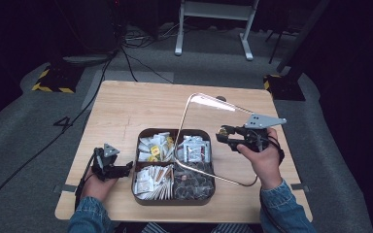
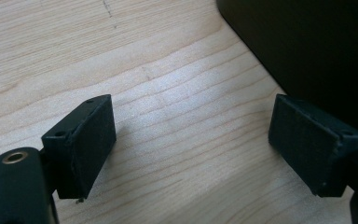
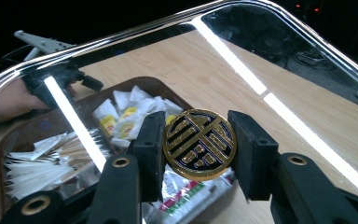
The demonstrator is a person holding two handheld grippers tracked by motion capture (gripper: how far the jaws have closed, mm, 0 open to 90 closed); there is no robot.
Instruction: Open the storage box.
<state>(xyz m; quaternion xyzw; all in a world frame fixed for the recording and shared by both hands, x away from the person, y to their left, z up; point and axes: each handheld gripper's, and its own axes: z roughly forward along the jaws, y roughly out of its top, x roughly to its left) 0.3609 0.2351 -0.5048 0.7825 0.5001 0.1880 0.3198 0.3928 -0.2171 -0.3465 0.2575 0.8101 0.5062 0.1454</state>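
The right gripper [image 3: 199, 151] is clenched on the round gold knob [image 3: 199, 143] of the clear lid [image 1: 209, 104], tilting it up at the tray's [image 1: 141, 167] two o'clock so the compartments are reachable. The left gripper [image 2: 191, 149] rests released on the table [image 2: 177, 93] at the tray's nine o'clock, likely ready to steady it.

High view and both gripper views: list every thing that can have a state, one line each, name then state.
clear lid: off the box, tilted up, gripped by its round gold knob.
compartment box: open, four sections filled with packets and sachets.
right gripper: shut on the knob, raised over the table's right side.
left gripper: open, nothing between the jaws, low over the table beside the box.
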